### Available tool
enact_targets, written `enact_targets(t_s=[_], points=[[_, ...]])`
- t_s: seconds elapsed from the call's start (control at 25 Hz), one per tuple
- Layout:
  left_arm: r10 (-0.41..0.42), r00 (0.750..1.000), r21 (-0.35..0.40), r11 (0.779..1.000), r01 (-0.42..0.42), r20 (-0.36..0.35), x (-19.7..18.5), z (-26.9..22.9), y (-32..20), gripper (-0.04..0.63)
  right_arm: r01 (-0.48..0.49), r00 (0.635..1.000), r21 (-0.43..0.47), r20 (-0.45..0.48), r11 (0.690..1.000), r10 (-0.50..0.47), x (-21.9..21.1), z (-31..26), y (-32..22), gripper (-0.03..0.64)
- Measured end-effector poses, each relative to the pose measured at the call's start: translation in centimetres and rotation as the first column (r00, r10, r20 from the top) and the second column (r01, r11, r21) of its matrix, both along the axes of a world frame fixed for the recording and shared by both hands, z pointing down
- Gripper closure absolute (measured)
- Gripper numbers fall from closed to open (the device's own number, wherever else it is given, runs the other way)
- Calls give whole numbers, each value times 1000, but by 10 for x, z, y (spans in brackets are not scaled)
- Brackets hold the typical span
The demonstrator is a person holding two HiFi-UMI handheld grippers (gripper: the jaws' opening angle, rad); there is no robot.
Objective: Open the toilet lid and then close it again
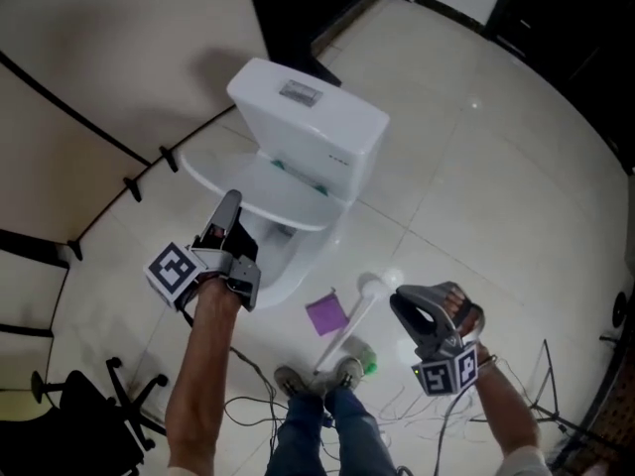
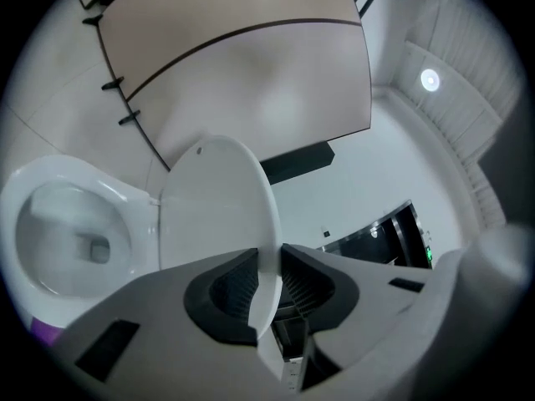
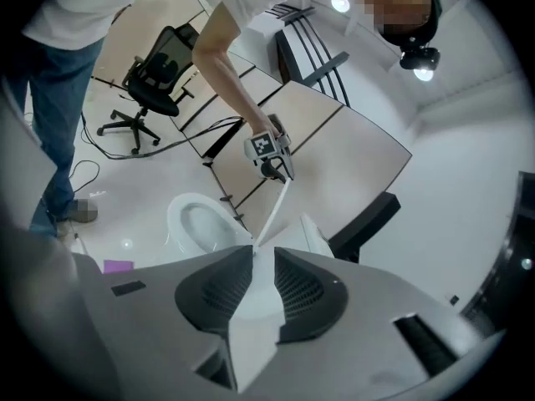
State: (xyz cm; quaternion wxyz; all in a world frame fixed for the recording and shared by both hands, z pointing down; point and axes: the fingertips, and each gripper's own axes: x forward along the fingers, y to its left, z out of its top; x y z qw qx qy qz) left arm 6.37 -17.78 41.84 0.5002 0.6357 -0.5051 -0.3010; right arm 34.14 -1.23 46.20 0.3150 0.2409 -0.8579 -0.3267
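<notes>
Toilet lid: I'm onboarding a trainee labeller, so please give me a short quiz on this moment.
1. True or false: the lid lies flat on the bowl.
2. What sits between the left tongs? A) the lid's edge B) the bowl's rim C) nothing
3. Fill in: the ___ tongs hang clear of the toilet, holding nothing.
Key: 1 false, it stands raised; 2 A; 3 the right tongs.

head view: overhead, steeply down on toilet | left gripper view: close along jaws at lid | right gripper view: farther back, facing left gripper | shared: toilet, all three
</notes>
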Motion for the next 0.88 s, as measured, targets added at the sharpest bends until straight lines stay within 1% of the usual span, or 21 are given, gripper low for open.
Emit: enact_targets(t_s=[0.12,0.28,0.32,0.48,0.6,0.76,0.88], points=[[40,999,12,999,-40,17,21,-14,-37,503,-67,998,-28,-5,997,67,25,-9,15,532],[85,996,10,996,-85,28,48,-21,-86,494,-166,985,-49,33,985,168,47,-13,29,532],[98,995,10,995,-99,34,55,-22,-97,492,-181,982,-51,38,982,183,51,-14,33,532],[142,989,7,990,-143,45,76,-24,-137,491,-203,979,-65,2,977,203,63,-9,47,532],[153,987,0,988,-153,39,87,-22,-153,491,-229,973,-78,8,970,231,65,-19,51,532],[151,987,-6,988,-151,55,93,-22,-164,489,-289,955,-75,45,955,292,83,-24,49,532],[173,983,5,985,-173,59,94,-20,-163,488,-296,953,-74,49,952,300,88,-29,46,532]])
